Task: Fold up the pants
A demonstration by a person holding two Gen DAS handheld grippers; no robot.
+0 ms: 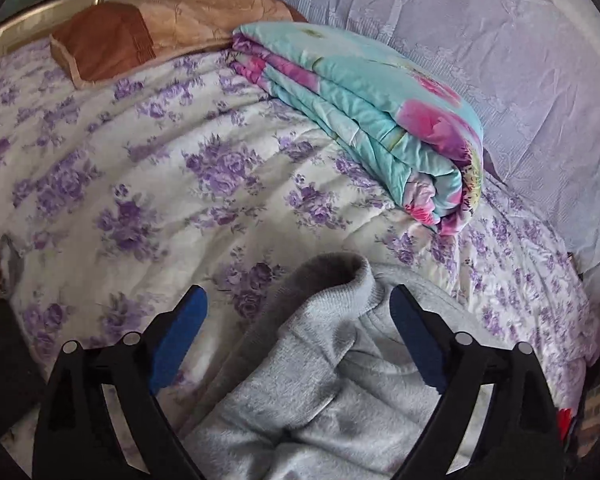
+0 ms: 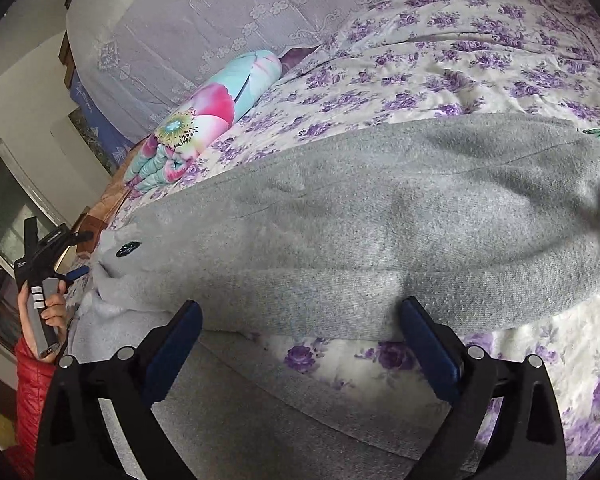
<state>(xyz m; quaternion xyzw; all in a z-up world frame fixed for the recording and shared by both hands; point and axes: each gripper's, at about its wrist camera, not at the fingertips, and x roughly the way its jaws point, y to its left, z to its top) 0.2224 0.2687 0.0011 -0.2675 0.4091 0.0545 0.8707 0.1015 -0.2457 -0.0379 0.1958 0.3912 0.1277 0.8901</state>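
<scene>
We hold the left hand-held gripper (image 1: 298, 312) open over the cuff of grey pants (image 2: 380, 216). Our right hand-held gripper (image 2: 300, 328) gapes open at the pants' edge. They lie across the floral bed (image 1: 140, 168), near a folded quilt (image 1: 364, 112).

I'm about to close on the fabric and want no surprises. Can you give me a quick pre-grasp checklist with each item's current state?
1. Left tongs open: ok, jaws spread wide.
2. Fabric between the left jaws: ok, the cuff end of the grey pants sits in the gap.
3. Right tongs open: ok, nothing held.
4. Fabric between the right jaws: ok, the lower pant-leg edge lies across the gap, though the floral bedspread shows there too, so a grasp might catch both.
5. Pants lying flat: not ok, the legs angle apart and the cuff end is bunched.
6. Folded quilt away from the pants: ok, apart from them.
</scene>
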